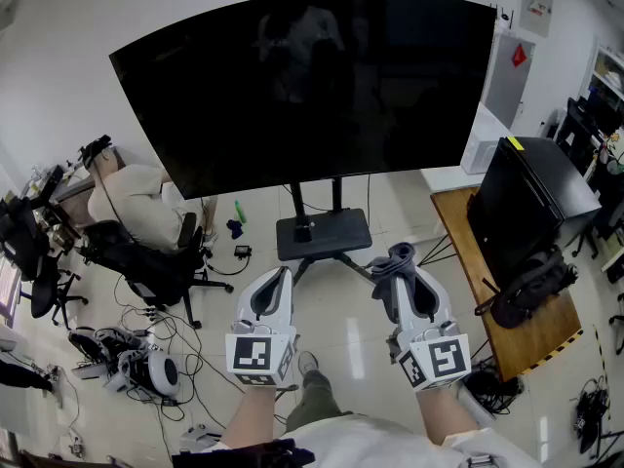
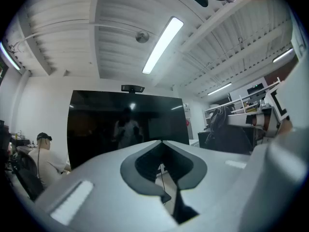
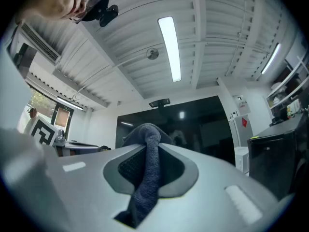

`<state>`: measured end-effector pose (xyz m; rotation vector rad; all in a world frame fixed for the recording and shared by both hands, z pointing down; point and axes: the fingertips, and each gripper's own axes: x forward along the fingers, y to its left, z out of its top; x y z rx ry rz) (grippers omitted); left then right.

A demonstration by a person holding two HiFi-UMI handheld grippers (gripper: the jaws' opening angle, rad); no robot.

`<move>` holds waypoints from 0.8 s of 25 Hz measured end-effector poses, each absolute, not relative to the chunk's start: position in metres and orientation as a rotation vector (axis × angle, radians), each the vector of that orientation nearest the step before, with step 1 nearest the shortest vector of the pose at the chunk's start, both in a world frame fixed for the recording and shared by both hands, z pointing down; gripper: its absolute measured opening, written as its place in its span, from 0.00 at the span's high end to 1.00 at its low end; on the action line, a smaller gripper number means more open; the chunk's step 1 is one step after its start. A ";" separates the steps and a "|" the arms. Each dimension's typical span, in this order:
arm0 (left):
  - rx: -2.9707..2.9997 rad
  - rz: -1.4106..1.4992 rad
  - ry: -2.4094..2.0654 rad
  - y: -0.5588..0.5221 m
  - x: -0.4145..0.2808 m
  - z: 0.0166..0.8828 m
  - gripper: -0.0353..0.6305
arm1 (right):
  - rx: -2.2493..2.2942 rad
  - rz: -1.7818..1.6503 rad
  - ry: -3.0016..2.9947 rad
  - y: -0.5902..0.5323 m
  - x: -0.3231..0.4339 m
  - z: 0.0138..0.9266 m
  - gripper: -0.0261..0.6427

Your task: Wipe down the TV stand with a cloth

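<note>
A large black TV (image 1: 312, 86) stands on a black stand whose flat base plate (image 1: 324, 233) rests on the pale floor in front of me. My right gripper (image 1: 403, 266) is shut on a dark grey cloth (image 1: 392, 259), which bunches out past the jaw tips just right of the base. In the right gripper view the cloth (image 3: 147, 173) runs between the jaws and the TV (image 3: 193, 127) fills the background. My left gripper (image 1: 276, 279) hovers left of the base with jaws together and nothing in them; its own view shows the left gripper (image 2: 162, 144) aimed at the TV (image 2: 125, 127).
A wooden table (image 1: 497, 291) with a black case (image 1: 531, 198) and a black bag (image 1: 526, 286) stands at the right. A person sits in an office chair (image 1: 146, 261) at the left, with cables and gear (image 1: 127, 359) on the floor nearby.
</note>
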<state>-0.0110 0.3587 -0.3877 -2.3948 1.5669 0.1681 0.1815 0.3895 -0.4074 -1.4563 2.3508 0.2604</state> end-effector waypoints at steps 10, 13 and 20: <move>-2.415 0.149 1.511 0.150 -0.090 -0.397 0.84 | -1.525 0.272 2.291 0.186 0.114 -0.413 0.89; -2.401 0.150 1.530 0.089 -0.112 -0.399 0.84 | -1.547 0.302 2.275 0.126 0.099 -0.416 0.89; -2.384 0.103 1.558 -0.088 -0.110 -0.191 0.83 | -1.508 0.329 2.300 -0.060 0.098 -0.218 0.89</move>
